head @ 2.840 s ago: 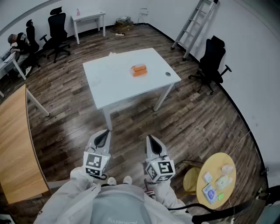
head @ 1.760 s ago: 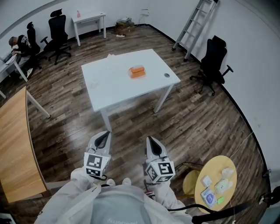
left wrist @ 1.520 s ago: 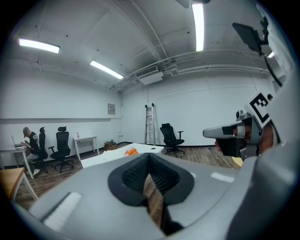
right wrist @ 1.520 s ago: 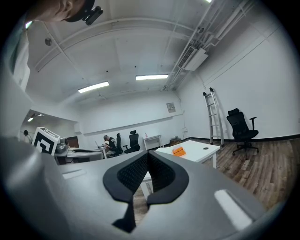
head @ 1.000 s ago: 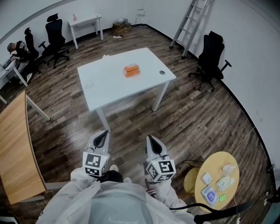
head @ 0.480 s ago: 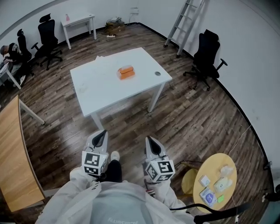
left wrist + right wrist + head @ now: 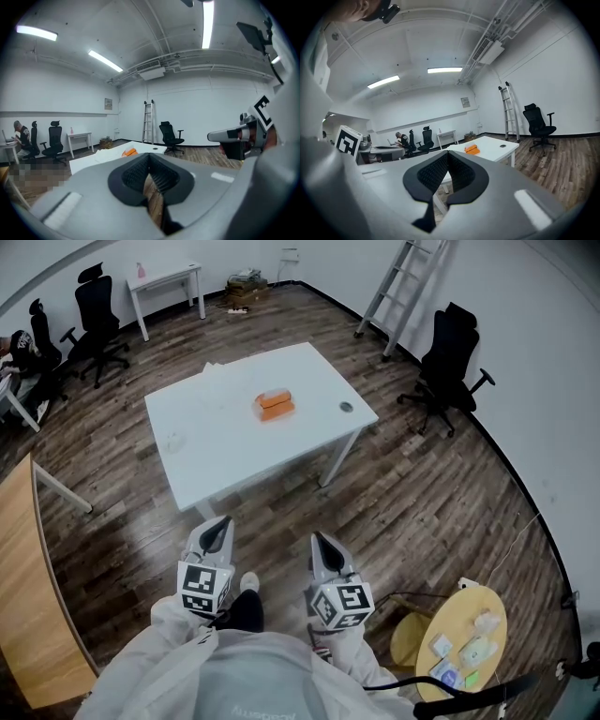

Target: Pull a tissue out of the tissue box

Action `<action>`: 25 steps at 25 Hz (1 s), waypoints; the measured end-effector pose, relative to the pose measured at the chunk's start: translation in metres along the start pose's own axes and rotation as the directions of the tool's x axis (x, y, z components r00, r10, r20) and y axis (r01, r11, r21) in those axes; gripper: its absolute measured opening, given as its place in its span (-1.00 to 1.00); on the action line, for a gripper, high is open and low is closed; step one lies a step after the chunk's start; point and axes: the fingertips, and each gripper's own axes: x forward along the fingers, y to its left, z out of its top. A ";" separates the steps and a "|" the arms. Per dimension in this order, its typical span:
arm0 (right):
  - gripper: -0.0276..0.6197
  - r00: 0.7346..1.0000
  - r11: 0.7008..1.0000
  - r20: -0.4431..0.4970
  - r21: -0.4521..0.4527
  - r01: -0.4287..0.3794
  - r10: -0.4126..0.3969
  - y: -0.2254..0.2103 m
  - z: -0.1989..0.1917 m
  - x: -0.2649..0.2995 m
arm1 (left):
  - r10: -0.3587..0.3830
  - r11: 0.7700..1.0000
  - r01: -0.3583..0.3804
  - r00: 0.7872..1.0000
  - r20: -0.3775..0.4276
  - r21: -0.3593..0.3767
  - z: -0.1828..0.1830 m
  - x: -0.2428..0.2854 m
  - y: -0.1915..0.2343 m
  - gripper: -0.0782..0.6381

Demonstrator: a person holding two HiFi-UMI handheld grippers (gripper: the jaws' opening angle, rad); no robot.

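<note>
An orange tissue box (image 7: 275,406) lies near the middle of a white table (image 7: 216,442) out in the room; it also shows as a small orange shape in the left gripper view (image 7: 130,152) and as the orange box (image 7: 472,149) in the right gripper view. My left gripper (image 7: 221,526) and right gripper (image 7: 320,542) are held close to my body over the wooden floor, well short of the table. Both sets of jaws are shut with nothing between them.
A ladder (image 7: 397,287) leans at the far wall beside a black office chair (image 7: 448,352). A wooden table (image 7: 23,606) stands to my left, a small round yellow table (image 7: 461,643) with small items at lower right. More chairs and a person sit far left.
The white table with the orange box has drawn nearer in the head view as I walk toward it. Both grippers keep the same shut pose in front of me.
</note>
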 end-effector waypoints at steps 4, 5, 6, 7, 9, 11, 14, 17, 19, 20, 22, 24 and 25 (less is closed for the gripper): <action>-0.91 1.000 1.000 -0.006 -0.002 0.011 -0.011 -0.007 0.009 0.025 | -0.011 1.000 0.011 1.000 -0.007 -0.010 0.003 0.022 0.016 -0.78; -0.91 1.000 1.000 -0.009 -0.001 0.013 -0.013 -0.008 0.010 0.031 | -0.015 1.000 0.014 1.000 -0.007 -0.012 0.004 0.028 0.020 -0.78; -0.91 1.000 1.000 -0.015 -0.002 0.016 -0.016 -0.010 0.011 0.038 | -0.018 1.000 0.018 1.000 -0.007 -0.013 0.005 0.034 0.024 -0.78; -0.91 1.000 1.000 -0.021 -0.003 0.020 -0.020 -0.011 0.011 0.044 | -0.021 1.000 0.021 1.000 -0.007 -0.015 0.006 0.040 0.028 -0.78; -0.91 0.999 1.000 -0.029 -0.003 0.027 -0.027 -0.014 0.012 0.057 | -0.025 1.000 0.025 1.000 -0.006 -0.015 0.008 0.051 0.037 -0.78; -0.91 0.999 1.000 -0.027 -0.004 0.029 -0.029 -0.016 0.017 0.070 | -0.027 1.000 0.027 1.000 -0.003 -0.015 0.011 0.062 0.046 -0.78; -0.91 0.999 0.999 -0.024 -0.010 0.030 -0.031 -0.020 0.025 0.089 | -0.026 1.000 0.026 1.000 0.004 -0.015 0.017 0.077 0.060 -0.78; -0.91 0.999 0.999 -0.020 -0.016 0.029 -0.029 -0.021 0.031 0.106 | -0.028 1.000 0.028 1.000 0.010 -0.006 0.022 0.088 0.073 -0.78; -0.91 0.999 0.999 -0.020 -0.023 0.028 -0.028 -0.022 0.034 0.116 | -0.031 1.000 0.031 0.999 0.014 0.000 0.025 0.096 0.079 -0.78; -0.91 0.999 0.999 -0.021 -0.026 0.027 -0.028 -0.023 0.035 0.120 | -0.032 1.000 0.032 0.999 0.014 0.002 0.025 0.099 0.082 -0.78; -0.91 0.999 0.999 -0.023 -0.026 0.025 -0.026 -0.023 0.035 0.131 | -0.029 1.000 0.029 0.999 0.012 0.001 0.025 0.105 0.090 -0.78; -0.91 0.999 0.999 -0.027 -0.024 0.024 -0.025 -0.023 0.035 0.140 | -0.030 1.000 0.030 0.999 0.011 -0.004 0.024 0.110 0.096 -0.78; -0.91 0.999 0.999 -0.029 -0.024 0.024 -0.025 -0.022 0.034 0.144 | -0.032 0.999 0.032 0.999 0.010 -0.006 0.024 0.113 0.099 -0.78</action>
